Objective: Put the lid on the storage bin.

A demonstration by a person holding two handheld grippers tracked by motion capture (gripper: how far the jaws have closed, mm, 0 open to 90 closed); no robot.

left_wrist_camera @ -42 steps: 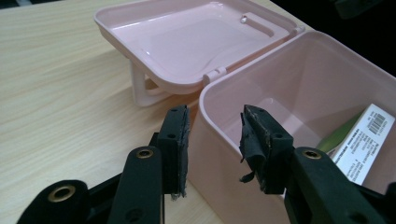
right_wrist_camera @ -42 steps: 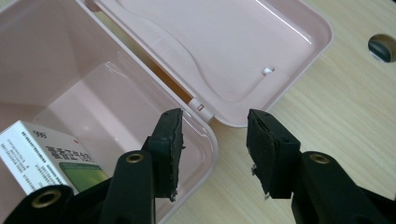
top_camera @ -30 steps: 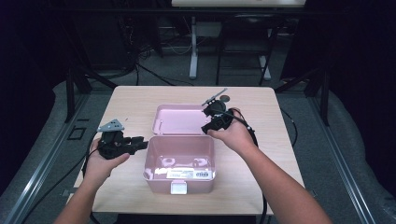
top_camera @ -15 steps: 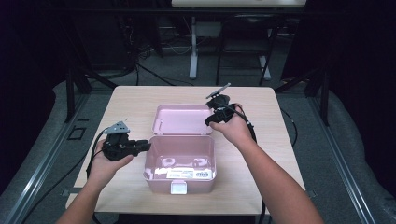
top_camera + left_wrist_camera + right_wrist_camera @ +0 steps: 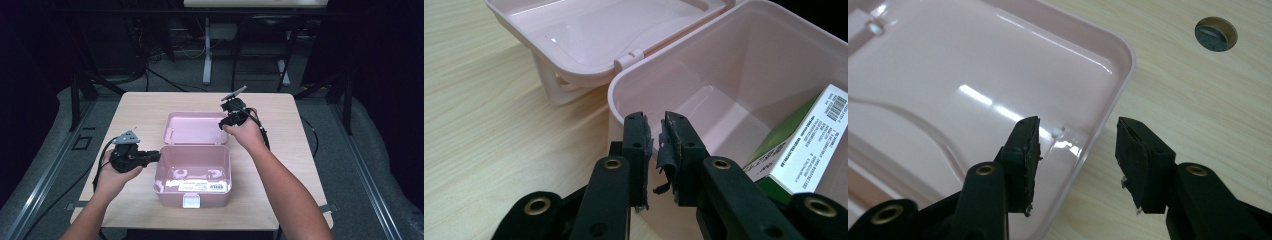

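A pink plastic box [image 5: 192,148] stands open mid-table, its lid [image 5: 192,127] laid flat behind it. A white and green carton [image 5: 200,186] lies inside. My left gripper [image 5: 156,156] points at the box's left wall [image 5: 616,120] near the back corner. Its jaws have just been closing, and a narrow gap remains at the left gripper [image 5: 656,145] with pink plastic showing behind it. My right gripper [image 5: 224,124] hangs open over the lid's right edge. In the right gripper view the gripper [image 5: 1075,155] straddles the lid's rim [image 5: 1108,107] without touching it. The carton [image 5: 809,135] leans against the box's wall.
A round cable hole [image 5: 1215,34] is cut in the wooden table [image 5: 280,165] beyond the lid. The box's latch [image 5: 191,201] faces the near edge. Dark floor, stands and cables surround the table.
The left gripper's jaws have narrowed at the box's left wall. The right hand has shifted a little back and down onto the lid's right edge.
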